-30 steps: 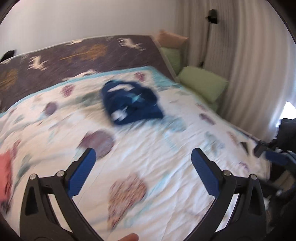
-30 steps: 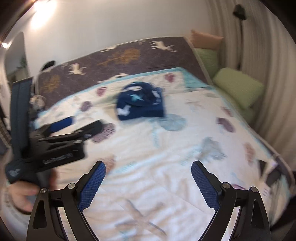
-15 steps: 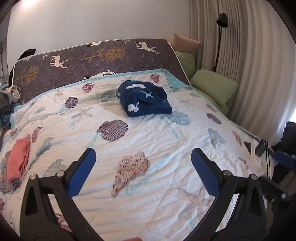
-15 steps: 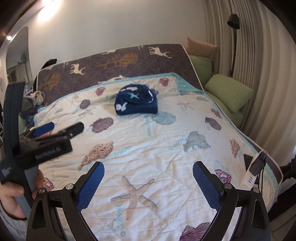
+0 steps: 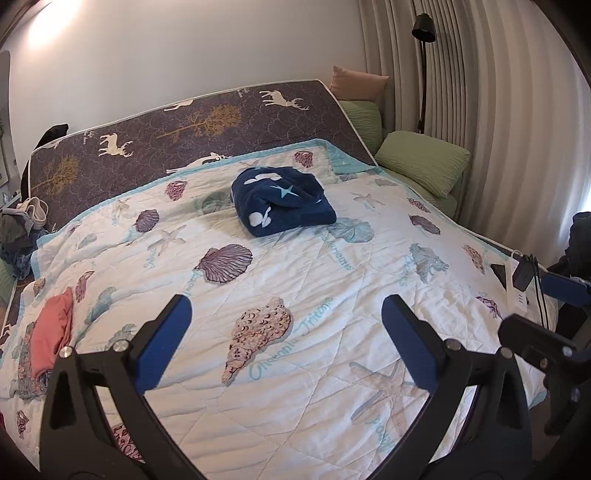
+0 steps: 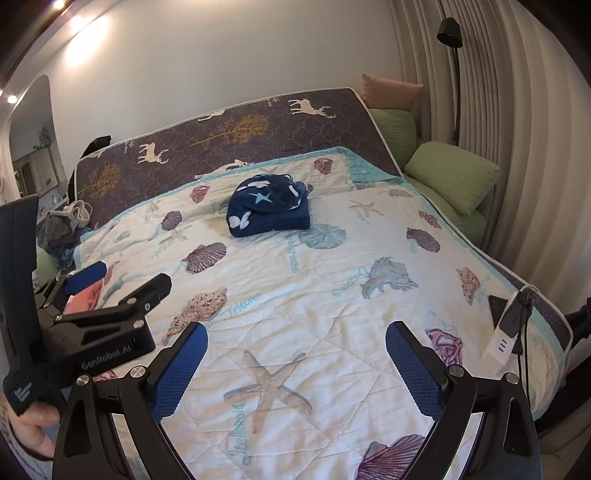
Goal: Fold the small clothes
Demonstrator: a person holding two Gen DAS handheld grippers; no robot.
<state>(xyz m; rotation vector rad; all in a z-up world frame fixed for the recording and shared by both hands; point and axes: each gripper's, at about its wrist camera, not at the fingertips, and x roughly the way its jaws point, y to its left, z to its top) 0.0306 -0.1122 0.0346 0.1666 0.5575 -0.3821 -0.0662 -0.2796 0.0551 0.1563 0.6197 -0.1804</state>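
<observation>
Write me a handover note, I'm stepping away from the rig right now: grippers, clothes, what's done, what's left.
Left gripper: jaws open, empty, above the bed.
Right gripper: jaws open, empty, above the bed's near end.
Dark blue garment: bundled at the far middle of the quilt, not neatly folded.
Pink garment: at the left edge, on a small pile.
Done: nothing visibly finished.
Left: probably fetch the blue garment, spread and fold it.

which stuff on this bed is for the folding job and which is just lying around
For the job:
- navy starfish-print garment, bundled mid-bed
- salmon-pink garment at the quilt's left edge
- left gripper and right gripper, both open and empty

Just lying about:
- green pillows
- white power strip
- floor lamp
- clothes heap beside the bed
</observation>
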